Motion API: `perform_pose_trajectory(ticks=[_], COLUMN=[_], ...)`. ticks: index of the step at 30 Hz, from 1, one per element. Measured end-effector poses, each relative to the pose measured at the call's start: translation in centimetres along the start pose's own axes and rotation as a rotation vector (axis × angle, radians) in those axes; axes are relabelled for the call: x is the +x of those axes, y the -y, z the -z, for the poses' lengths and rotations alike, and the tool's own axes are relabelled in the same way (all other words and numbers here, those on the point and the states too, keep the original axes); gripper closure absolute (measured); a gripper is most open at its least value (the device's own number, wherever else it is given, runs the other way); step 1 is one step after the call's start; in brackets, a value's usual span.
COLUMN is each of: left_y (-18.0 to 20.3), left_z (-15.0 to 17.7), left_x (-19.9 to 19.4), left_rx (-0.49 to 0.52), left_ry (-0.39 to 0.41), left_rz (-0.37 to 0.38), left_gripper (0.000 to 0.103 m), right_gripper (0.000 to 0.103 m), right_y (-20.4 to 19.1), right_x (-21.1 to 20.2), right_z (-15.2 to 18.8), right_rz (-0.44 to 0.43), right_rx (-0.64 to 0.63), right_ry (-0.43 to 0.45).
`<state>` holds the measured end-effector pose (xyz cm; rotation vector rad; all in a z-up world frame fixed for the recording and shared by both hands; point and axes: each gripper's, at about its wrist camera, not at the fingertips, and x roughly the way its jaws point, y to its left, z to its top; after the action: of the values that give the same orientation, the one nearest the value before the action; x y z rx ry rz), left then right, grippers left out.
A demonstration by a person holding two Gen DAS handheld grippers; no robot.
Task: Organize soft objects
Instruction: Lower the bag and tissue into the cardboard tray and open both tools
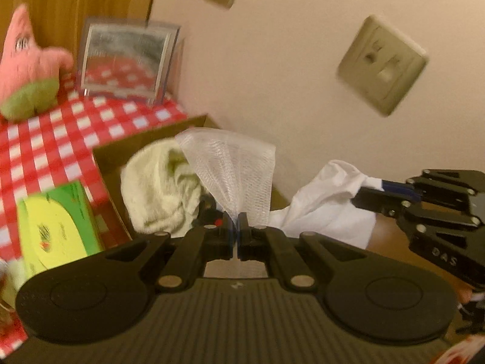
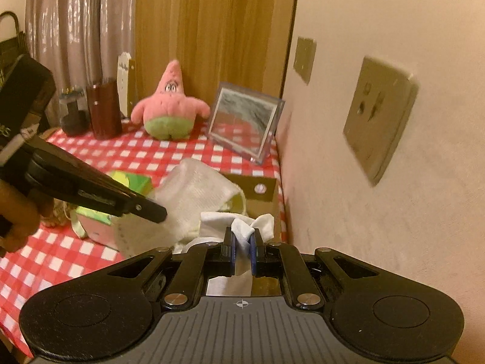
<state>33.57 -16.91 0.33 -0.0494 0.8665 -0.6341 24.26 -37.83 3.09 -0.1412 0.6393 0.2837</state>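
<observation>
Left gripper [image 1: 235, 227] clamps mesh cloth [image 1: 230, 170]; right gripper [image 2: 242, 242] clamps white cloth [image 2: 242, 227].

Left gripper [image 1: 235, 227] pinches a sheer white mesh cloth [image 1: 230, 170] over the cardboard box [image 1: 145, 142]. A pale green towel [image 1: 160, 191] sits inside the box. Right of the box, the right gripper [image 1: 368, 189] clamps a white cloth [image 1: 327, 206].
</observation>
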Motion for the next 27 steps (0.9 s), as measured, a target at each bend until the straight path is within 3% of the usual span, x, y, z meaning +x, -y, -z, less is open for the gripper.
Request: perform_pose_trajectory(ticks=[10, 17, 23, 27], left_y=[-2.1, -2.5, -2.6, -2.8], left_z=[2.7, 3.5, 3.7, 3.8], left_x=[6.0, 6.4, 4.7, 3.0], left_rx=[-0.101, -0.059, -0.026, -0.038], left_ry=[-0.084, -0.105, -0.09, -0.062], left_rz=[-0.034, -0.042, -0.022, -0.001], left_gripper=[0.1, 0.071, 0.057, 0.056], right_gripper=[0.094, 0.094, 0.094, 0.094], right_y=[-0.3, -0.6, -0.2, -0.4], right_x=[5.4, 8.5, 10.5, 11.2], right_z=[1.9, 3.4, 4.4, 5.0], right_rz=[-0.017, -0.013, 0.008, -0.008], right_rx=[0.003, 0.015, 0.025, 0.008], right_ry=[-0.092, -0.16, -0.233, -0.293])
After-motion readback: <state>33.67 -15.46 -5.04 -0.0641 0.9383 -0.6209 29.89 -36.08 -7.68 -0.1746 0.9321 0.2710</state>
